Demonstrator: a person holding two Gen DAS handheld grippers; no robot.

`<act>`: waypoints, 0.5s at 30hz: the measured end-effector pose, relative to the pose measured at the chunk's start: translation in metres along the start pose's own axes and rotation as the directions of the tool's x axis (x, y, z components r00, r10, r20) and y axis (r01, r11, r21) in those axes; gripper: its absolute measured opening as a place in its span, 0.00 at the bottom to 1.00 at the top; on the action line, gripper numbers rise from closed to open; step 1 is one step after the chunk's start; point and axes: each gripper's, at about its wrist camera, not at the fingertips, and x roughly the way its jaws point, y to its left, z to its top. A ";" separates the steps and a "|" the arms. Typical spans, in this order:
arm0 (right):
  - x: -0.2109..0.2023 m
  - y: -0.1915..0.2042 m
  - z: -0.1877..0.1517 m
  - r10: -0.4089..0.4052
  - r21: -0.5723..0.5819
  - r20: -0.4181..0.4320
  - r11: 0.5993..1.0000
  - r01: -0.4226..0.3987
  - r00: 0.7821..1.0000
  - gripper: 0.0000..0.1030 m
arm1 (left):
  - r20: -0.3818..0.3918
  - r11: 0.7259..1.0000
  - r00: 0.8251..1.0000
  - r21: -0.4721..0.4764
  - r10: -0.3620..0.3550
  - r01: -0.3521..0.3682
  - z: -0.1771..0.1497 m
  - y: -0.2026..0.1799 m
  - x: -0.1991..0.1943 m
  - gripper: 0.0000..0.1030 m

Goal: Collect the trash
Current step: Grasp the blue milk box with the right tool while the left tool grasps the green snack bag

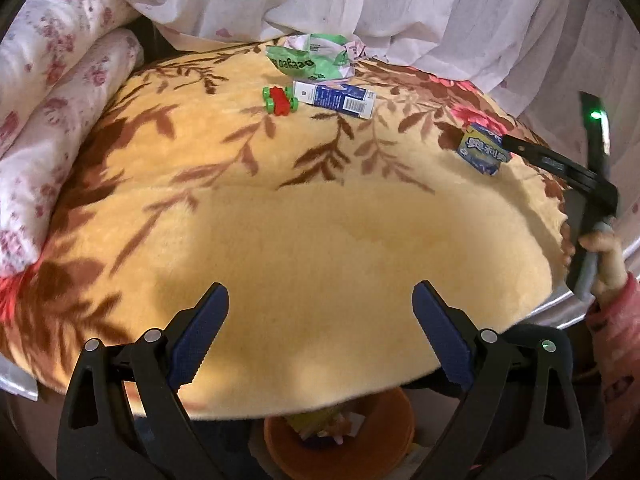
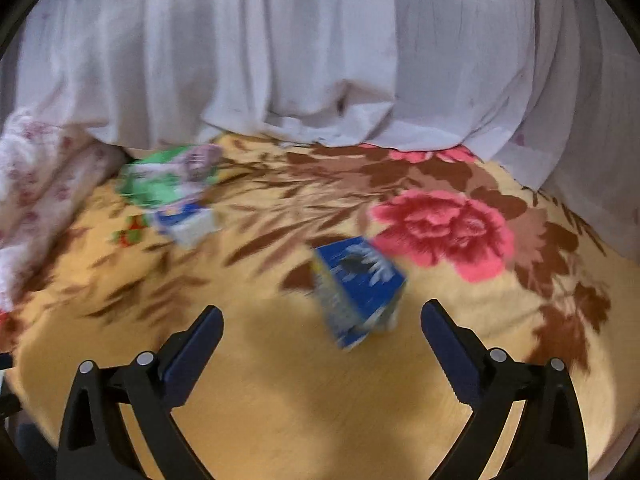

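- Sitting on the yellow floral blanket (image 1: 320, 240) of the bed: small blue box (image 2: 356, 292), just ahead of the right claw (image 2: 322, 328) and between the lines of its two fingers, not touched by either.
- Box looks like thin cardboard, probably empty and light; would crush if squeezed hard, so a gentle pinch across two flat opposite faces seems best (it sits tilted, so the wrist may need squaring up first).
- Further back near the white curtain (image 1: 400, 8): crumpled green wrapper (image 1: 310, 58), soft and nearly weightless, grab anywhere on the bunched part.
- Just beside it, long white-and-blue carton (image 1: 334, 100) lying flat; stiff-ish, light, take it across the narrow width.
- Red and green toy car (image 1: 280, 100) touches or nearly touches the carton's end (likely not trash, avoid snagging it).
- Left claw (image 1: 320, 332): spread wide, nothing between the fingers, only bare blanket in front.
- Right claw: spread wide too, holding nothing; right view is blurred, so exact gap to the box is unclear.
- Orange bin (image 1: 340, 436) with scraps inside shows below the bed edge, under the left claw.
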 end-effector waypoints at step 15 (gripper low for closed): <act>0.057 -0.015 0.008 0.038 0.005 -0.080 0.999 -0.038 0.996 0.59 | 0.012 0.999 0.999 -0.016 -0.030 0.030 0.077 0.016 0.044 0.88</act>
